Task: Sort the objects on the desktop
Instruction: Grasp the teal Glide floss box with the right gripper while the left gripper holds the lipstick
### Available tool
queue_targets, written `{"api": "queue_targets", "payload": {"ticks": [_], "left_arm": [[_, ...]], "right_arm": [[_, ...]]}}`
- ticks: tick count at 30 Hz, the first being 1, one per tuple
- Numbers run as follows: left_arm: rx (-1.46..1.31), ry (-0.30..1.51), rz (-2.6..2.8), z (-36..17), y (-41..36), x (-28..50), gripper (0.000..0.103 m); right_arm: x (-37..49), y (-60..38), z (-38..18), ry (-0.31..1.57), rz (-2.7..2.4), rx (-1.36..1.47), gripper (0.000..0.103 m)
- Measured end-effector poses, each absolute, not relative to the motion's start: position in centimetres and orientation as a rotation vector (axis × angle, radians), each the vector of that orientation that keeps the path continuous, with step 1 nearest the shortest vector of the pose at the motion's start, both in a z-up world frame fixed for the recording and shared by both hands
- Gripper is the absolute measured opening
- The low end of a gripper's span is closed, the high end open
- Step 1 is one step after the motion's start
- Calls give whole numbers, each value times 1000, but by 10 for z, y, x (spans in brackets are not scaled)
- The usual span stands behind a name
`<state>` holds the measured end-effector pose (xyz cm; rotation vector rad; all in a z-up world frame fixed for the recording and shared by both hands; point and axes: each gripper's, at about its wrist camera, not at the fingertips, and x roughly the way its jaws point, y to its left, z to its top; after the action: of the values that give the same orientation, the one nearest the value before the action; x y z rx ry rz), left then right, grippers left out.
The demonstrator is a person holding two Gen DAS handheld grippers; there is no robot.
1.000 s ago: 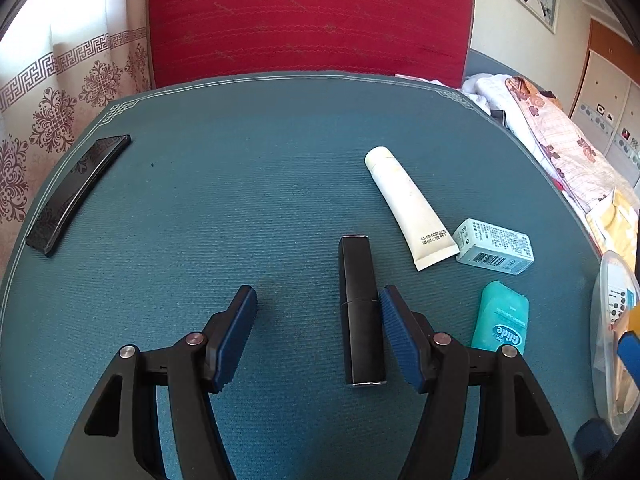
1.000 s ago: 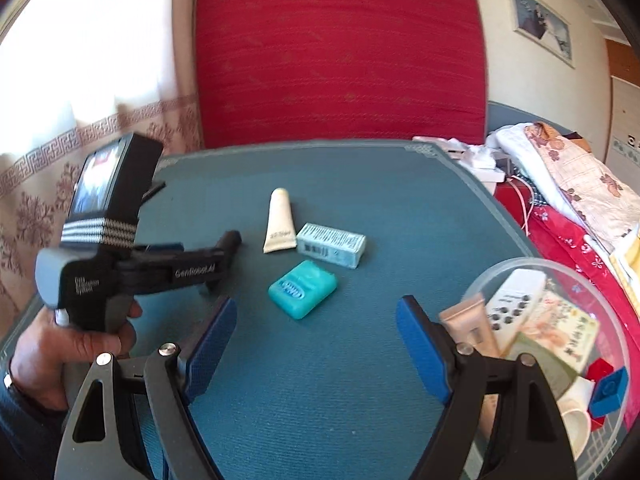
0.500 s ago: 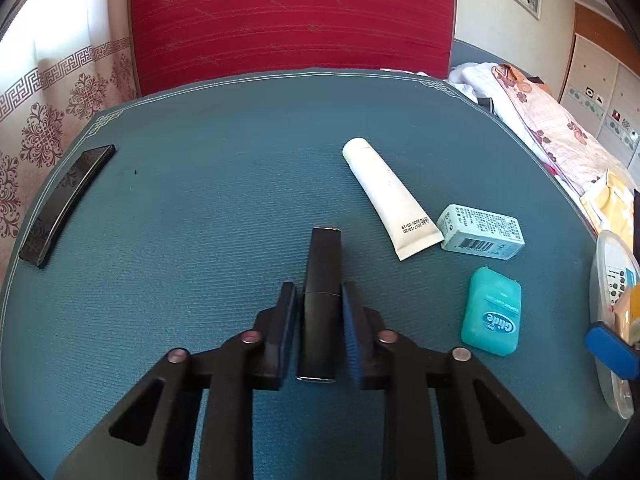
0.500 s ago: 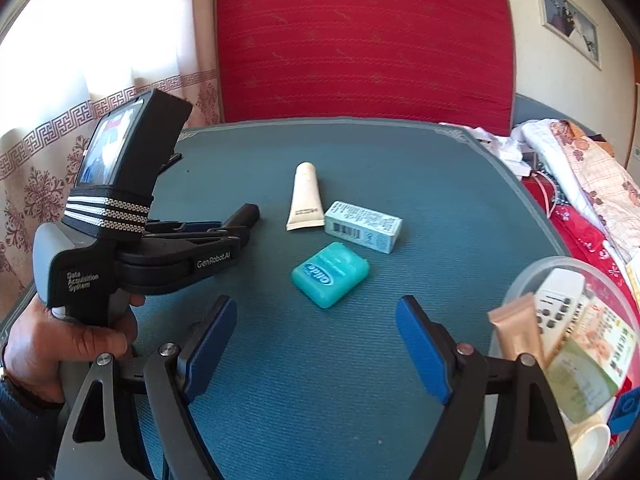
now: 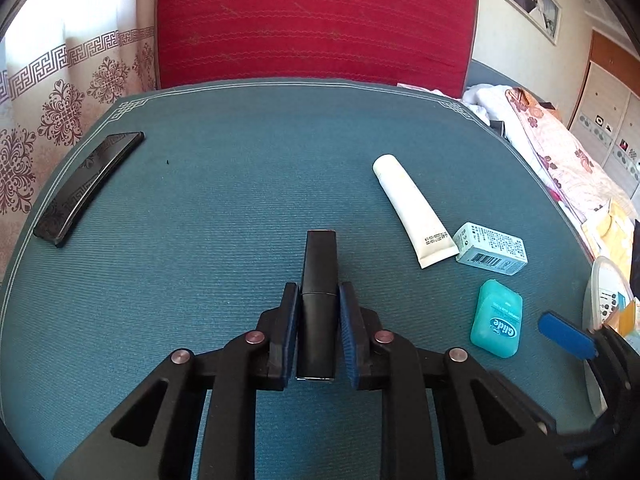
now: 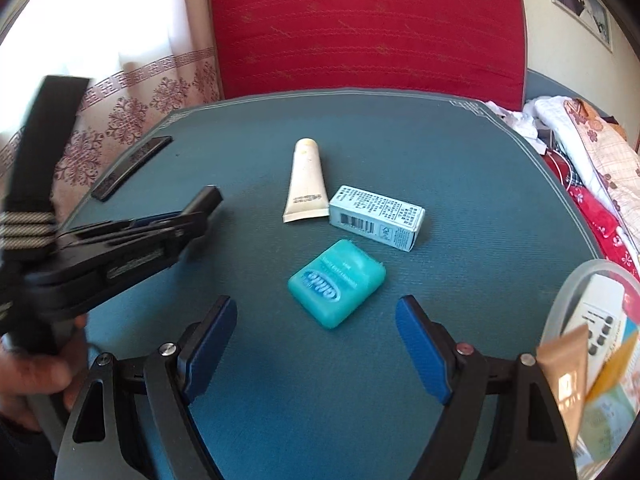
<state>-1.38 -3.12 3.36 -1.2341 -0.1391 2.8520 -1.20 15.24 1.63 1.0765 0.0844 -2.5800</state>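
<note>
My left gripper (image 5: 319,298) is shut on a slim black stick-shaped case (image 5: 319,280) that lies on the teal table mat (image 5: 224,184); both blue pads press its sides. To its right lie a cream tube (image 5: 412,208), a pale blue carton (image 5: 490,249) and a teal floss box (image 5: 496,324). My right gripper (image 6: 316,314) stands open just short of the floss box (image 6: 338,282), with nothing between its fingers. In the right wrist view the left gripper (image 6: 132,240) and the black case's tip (image 6: 210,196) show at the left.
A flat black rectangular object (image 5: 88,188) lies near the mat's far left edge. A clear bowl (image 6: 576,292) at the right holds a remote, a tan tube and other items. A red panel (image 5: 316,20) stands behind the table, bedding to the right. A hand (image 6: 36,376) grips the left tool.
The left jaws closed from wide open onto the black case. The right gripper moved forward and left toward the floss box, which now looms larger; its jaws stayed open.
</note>
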Motion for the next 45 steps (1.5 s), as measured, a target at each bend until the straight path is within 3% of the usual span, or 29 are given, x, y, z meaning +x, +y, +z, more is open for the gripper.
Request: {"api": "queue_targets", "payload": {"ticks": [3,7,15,19,45], "left_arm": [[-1243,-153,2846,33,-27,-16,22],[-1262,-158,2833,29,-28,-15,22],[-1264,-148,2810,26,-23,-14,22],[-1264,-153,2808,26,-23,-15,22],[-1177,-168,2797,42,-15,-1,22]], "right_arm": [[-19,151,13,103,-2598,1087,83],[-37,151,6,91,-2585,1144,71],[-41,144,3,171,-2600,1154,69],[-39,144,4,191,-2597,1148,63],[14,150,45,136,-2696,947,63]]}}
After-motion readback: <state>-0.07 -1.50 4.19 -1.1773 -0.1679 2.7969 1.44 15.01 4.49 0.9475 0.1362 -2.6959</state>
